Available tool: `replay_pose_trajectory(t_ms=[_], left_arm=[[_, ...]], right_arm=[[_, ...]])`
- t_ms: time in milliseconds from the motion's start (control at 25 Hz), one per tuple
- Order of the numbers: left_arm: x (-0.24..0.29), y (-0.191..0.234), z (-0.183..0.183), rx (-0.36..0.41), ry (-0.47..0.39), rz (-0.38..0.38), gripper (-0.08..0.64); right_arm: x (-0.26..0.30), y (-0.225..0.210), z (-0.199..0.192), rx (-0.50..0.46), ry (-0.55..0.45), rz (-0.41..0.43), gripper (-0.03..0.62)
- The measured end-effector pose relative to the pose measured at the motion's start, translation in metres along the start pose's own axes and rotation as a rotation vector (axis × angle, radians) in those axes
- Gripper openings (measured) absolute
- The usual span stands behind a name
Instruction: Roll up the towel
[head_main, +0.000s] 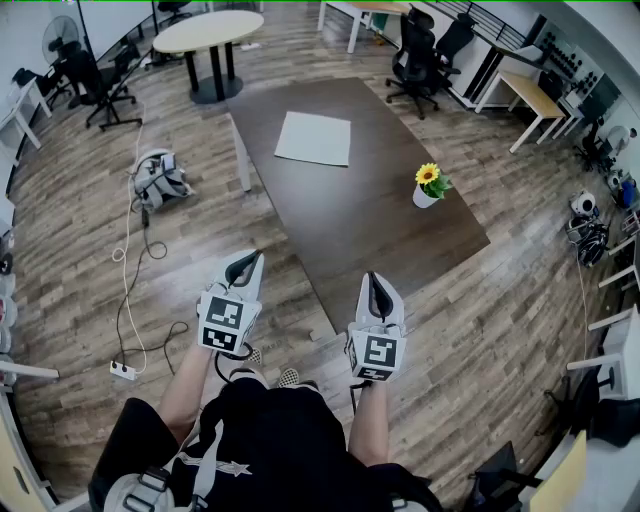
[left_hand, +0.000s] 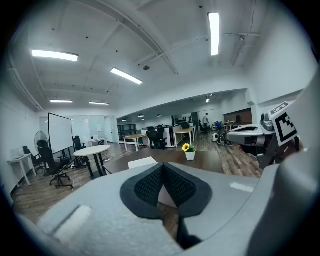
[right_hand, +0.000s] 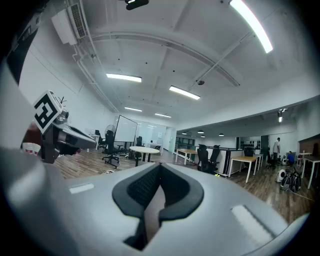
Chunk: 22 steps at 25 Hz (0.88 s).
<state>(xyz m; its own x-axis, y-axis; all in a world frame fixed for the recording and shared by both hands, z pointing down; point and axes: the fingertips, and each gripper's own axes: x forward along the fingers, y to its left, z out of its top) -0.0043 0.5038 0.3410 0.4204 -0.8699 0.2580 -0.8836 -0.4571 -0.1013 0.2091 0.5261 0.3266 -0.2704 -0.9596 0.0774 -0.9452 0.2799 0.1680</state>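
A small white pot (head_main: 424, 197) stands upright on the dark surface (head_main: 350, 235), near its 3 o'clock edge. It holds a yellow flower (head_main: 428, 174) with green leaves.

The towel (head_main: 313, 138) is white and lies spread flat at the surface's 12 o'clock end. The pot sits at about 4 o'clock from it, well apart.

The left gripper (head_main: 244, 264) and the right gripper (head_main: 373, 282) are held side by side at the surface's 6 o'clock corner, over the wood-plank floor (head_main: 480, 320) and well short of the towel. In its own view the left gripper's fingers (left_hand: 147, 187) are pressed together with nothing between them. The right gripper's fingers (right_hand: 142, 190) are closed and empty too.

A round table (head_main: 210, 30) stands at 11 o'clock from the surface, and black office chairs (head_main: 415, 55) and light desks (head_main: 530, 95) stand around 1 o'clock. At 9 o'clock a grey bag (head_main: 160, 182) lies on the floor, and a cable (head_main: 128, 300) runs to a power strip (head_main: 123, 371). A fan (head_main: 60, 35) stands in the 10 o'clock corner. A whiteboard (left_hand: 60, 132) shows in the left gripper view, under ceiling strip lights (left_hand: 214, 32).
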Motion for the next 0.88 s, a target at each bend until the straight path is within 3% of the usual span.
replay_pose_trajectory(t_ms=[480,880], left_arm=[[0.01,0.012,0.004,0.004,0.007,0.036,0.009],[0.085,0.07,0.007,0.012,0.006,-0.011,0.009]], right_arm=[[0.022,0.001,0.0,-0.008,-0.008,0.027,0.005],[0.108,-0.002,-0.007,-0.019,0.018,-0.015,0.005]])
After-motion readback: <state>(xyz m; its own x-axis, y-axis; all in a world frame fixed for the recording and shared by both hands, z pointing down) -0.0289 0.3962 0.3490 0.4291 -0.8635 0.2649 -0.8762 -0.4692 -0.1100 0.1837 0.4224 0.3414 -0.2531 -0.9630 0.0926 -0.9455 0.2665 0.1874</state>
